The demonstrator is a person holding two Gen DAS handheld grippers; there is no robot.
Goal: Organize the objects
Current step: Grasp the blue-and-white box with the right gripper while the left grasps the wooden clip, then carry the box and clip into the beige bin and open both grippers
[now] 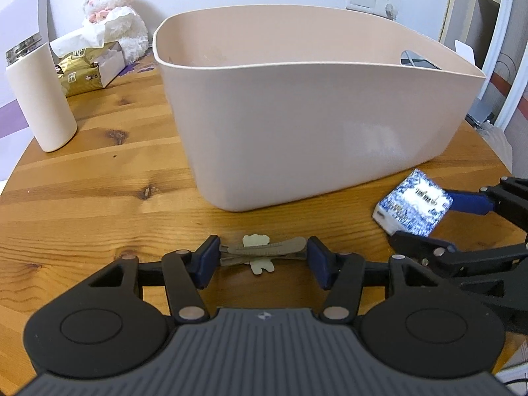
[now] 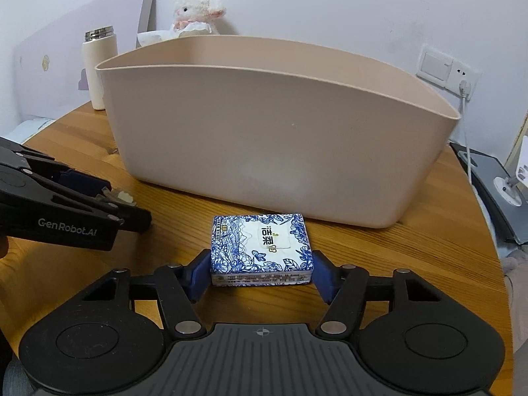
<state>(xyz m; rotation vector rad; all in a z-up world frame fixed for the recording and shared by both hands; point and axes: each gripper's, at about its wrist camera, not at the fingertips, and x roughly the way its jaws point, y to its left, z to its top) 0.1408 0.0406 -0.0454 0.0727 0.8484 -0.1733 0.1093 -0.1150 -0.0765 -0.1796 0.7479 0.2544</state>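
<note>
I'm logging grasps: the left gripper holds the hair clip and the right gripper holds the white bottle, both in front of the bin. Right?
Not quite. The right gripper holds the blue-and-white tissue pack, as the right wrist view shows. The left gripper does hold the hair clip, before the bin.

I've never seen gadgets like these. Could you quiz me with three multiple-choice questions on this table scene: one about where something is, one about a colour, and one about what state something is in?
1. Where is the plush lamb?
A. Inside the bin
B. By the wall, behind the tissue box
C. Between the fingers of a hand-held gripper

2. What colour is the pattern on the tissue pack?
A. Blue on white
B. Red on black
C. Plain green

3. What is the left hand-held gripper doing?
A. Gaping open over nothing
B. Shut on the hair clip
C. Resting in the bin

Answers: B, the lamb sits at the table's back edge; A, blue flowers cover the white wrapper; B, both pads press the clip's ends.
</note>
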